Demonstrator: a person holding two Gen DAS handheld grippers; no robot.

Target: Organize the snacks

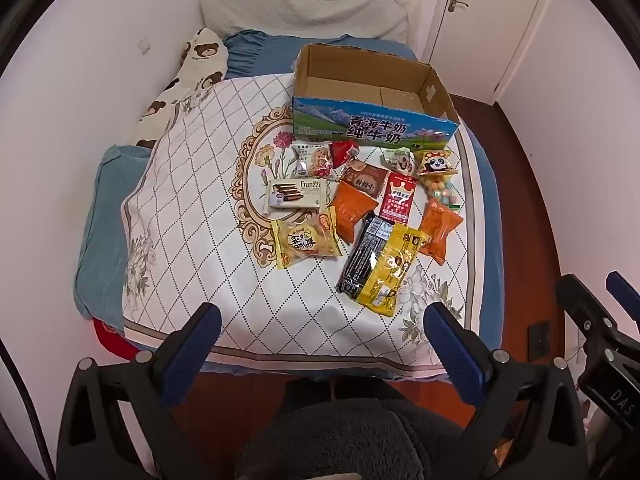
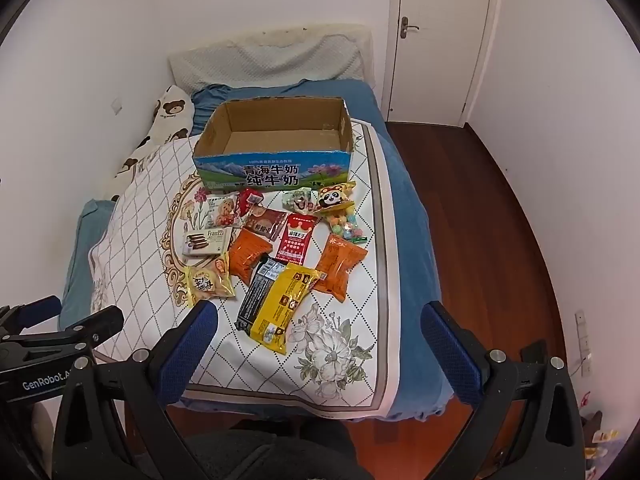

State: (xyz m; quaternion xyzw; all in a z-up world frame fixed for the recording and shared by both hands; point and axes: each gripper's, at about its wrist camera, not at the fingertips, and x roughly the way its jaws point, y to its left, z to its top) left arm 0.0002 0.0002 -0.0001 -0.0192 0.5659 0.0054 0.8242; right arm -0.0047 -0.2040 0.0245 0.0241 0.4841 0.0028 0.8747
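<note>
From the left wrist view, the left hand-held gripper (image 1: 322, 322) hangs above the near end of the bed (image 1: 486, 216) with its blue pads spread as wide as they go and nothing between them; the right hand-held gripper (image 1: 592, 304) juts in at the right edge, too cropped here to read its jaws. The snacks lie loose in a cluster on the quilted cover (image 1: 192, 216), just in front of the cardboard box (image 1: 372, 122), which stands open and looks empty, so I judge the sorting has not begun and the step in hand is choosing a first packet. Nearest are the yellow packet (image 1: 394, 270), overlapping the black packet (image 1: 362, 260), and the yellow biscuit bag (image 1: 306, 244); a wafer box (image 1: 298, 194) sits further in. The next move calls for lowering onto one packet from above and closing on its crinkly edge, ideally the top one of an overlapping pair so its neighbour is not dragged. From the right wrist view, the right hand-held gripper (image 2: 318, 326) is likewise fully spread and empty, hovering over the bed's near edge with the yellow packet (image 2: 286, 304) just ahead, and the left hand-held gripper (image 2: 60, 320) shows at the left edge. The cardboard box (image 2: 276, 168) lies beyond the snacks, towards the headboard. The soft cover will give under pressure. Around it are white walls, a closed white door (image 2: 440, 40), a bear-print pillow (image 2: 168, 120) and dark wooden floor (image 2: 480, 200).
</note>
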